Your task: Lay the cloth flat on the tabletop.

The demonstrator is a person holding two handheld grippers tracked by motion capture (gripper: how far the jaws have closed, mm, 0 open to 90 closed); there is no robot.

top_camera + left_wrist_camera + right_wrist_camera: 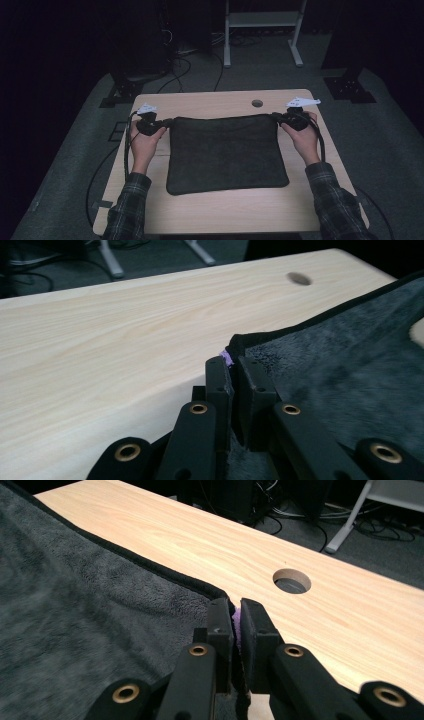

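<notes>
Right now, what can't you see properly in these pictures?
- Cloth corners: left and right gripper views, pinched between the black jaws; a purple bit peeks out, unclear what.
- Table under the cloth: high view, covered.
- Room behind the table: high view, too dark.
- Left tongs, right tongs: high view, too small.

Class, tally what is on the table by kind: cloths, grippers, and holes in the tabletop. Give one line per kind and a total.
Dark grey cloth: 1
Grippers: 2, the left gripper and the right gripper, each clamped on a far corner of the cloth
Round hole in the table: 1
Total: 4
</notes>
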